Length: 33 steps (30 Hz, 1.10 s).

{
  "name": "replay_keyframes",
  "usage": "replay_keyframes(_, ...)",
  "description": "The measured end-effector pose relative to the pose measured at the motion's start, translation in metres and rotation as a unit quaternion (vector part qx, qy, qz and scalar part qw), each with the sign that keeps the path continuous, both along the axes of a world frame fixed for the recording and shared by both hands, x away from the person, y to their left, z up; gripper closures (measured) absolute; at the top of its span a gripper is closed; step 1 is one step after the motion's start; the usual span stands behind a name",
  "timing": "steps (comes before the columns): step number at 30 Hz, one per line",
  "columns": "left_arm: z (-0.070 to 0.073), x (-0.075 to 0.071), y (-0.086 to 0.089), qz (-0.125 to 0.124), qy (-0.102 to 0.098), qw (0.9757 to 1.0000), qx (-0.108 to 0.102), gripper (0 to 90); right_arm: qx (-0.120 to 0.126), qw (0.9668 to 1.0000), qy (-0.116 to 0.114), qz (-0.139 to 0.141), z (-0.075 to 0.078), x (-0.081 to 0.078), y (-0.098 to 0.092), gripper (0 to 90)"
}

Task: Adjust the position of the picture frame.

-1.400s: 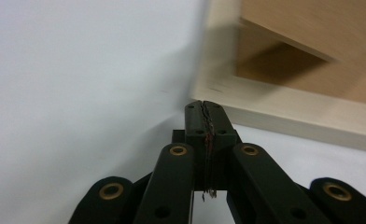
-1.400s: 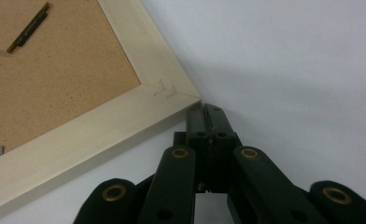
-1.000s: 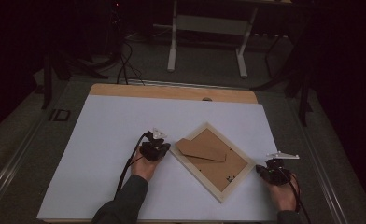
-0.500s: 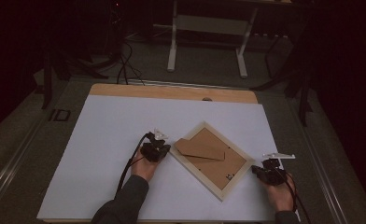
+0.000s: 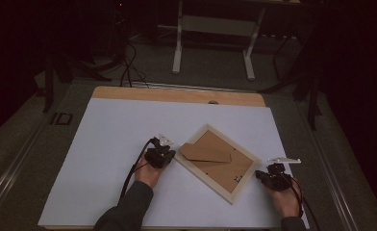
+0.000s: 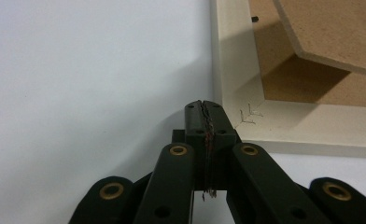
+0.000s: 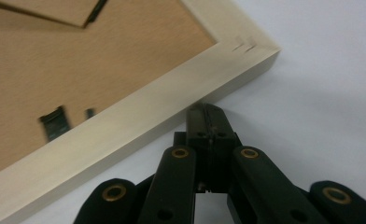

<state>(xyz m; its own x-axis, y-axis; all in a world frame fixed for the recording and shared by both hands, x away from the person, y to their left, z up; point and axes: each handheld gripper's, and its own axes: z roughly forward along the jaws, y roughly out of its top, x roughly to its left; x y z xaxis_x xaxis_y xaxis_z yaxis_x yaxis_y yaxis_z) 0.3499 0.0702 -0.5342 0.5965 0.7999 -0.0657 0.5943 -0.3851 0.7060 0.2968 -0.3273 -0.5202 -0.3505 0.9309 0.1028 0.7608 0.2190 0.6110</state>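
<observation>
A pale wooden picture frame (image 5: 196, 167) lies face down and turned like a diamond on the white table top (image 5: 105, 139). Its brown backing board (image 5: 225, 166) carries a cardboard stand flap (image 5: 203, 153) that lifts off it. My left gripper (image 5: 166, 155) is shut and empty, its tips against the frame's left corner (image 6: 246, 116). My right gripper (image 5: 259, 175) is shut too, with its tips touching the frame's outer edge (image 7: 172, 105) near the right corner (image 7: 260, 49). Small black turn clips (image 7: 55, 122) sit on the backing.
A strip of bare wood (image 5: 177, 94) borders the table's far edge. Beyond it, on the dark floor, stand a white desk frame (image 5: 213, 29) and loose cables (image 5: 126, 67). A person's forearms (image 5: 129, 204) enter from the bottom.
My right gripper has slid a little left, up to the frame's right edge. The left gripper and the frame have stayed put.
</observation>
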Motion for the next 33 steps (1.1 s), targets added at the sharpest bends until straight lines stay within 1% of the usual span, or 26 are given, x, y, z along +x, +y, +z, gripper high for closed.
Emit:
replay_keyframes(4,0.000,-0.001,-0.001,-0.001,0.000,1.0000,0.000,90.0,0.002,1.0000,-0.001,0.009,0.000,0.001,0.004,89.9)
replay_keyframes(12,0.000,-0.002,0.000,-0.001,0.002,1.0000,0.002,90.0,-0.001,0.9999,-0.003,0.014,-0.001,0.001,0.008,89.9)
replay_keyframes(20,0.000,-0.005,0.002,0.006,0.006,1.0000,-0.003,90.0,-0.004,0.9998,-0.005,0.020,-0.001,0.002,0.014,89.9)
replay_keyframes(27,0.001,-0.009,0.005,0.012,0.011,0.9999,-0.001,90.0,-0.004,0.9995,-0.004,0.031,-0.001,0.006,0.017,89.9)
replay_keyframes(31,0.001,-0.011,0.006,0.019,0.014,0.9997,-0.008,90.0,-0.004,0.9993,-0.003,0.038,-0.001,0.008,0.018,89.9)
replay_keyframes(33,0.001,-0.011,0.007,0.020,0.015,0.9997,-0.007,90.0,-0.003,0.9992,-0.003,0.039,-0.001,0.009,0.018,89.9)
